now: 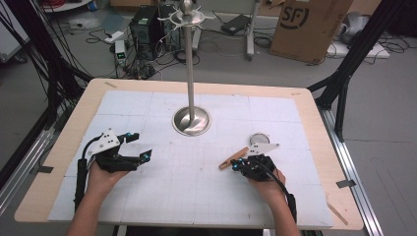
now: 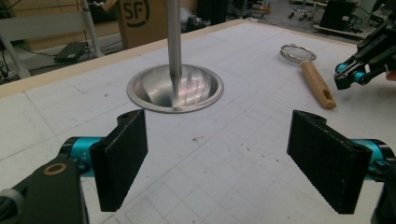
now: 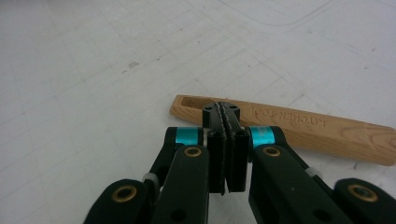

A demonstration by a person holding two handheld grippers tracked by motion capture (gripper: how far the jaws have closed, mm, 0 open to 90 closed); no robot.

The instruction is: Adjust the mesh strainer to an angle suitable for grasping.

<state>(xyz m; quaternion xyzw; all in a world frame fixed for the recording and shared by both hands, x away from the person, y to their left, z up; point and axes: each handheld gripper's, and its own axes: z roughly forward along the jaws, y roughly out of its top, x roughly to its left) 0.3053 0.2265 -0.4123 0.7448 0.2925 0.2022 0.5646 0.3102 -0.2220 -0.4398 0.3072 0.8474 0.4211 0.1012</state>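
A small strainer lies on the white mat, its round mesh bowl far from me and its wooden handle pointing near-left. My right gripper is low over the mat, its tips right by the handle's free end. In the right gripper view the right gripper is shut, pad against pad with nothing between, and the handle lies just beyond the tips. My left gripper rests at the left with jaws wide open and empty; the left gripper view shows its pads far apart.
A metal stand rises from a round dished base at the mat's middle back. The left gripper view shows that base, the strainer and the right gripper farther off. Wooden table edges frame the mat.
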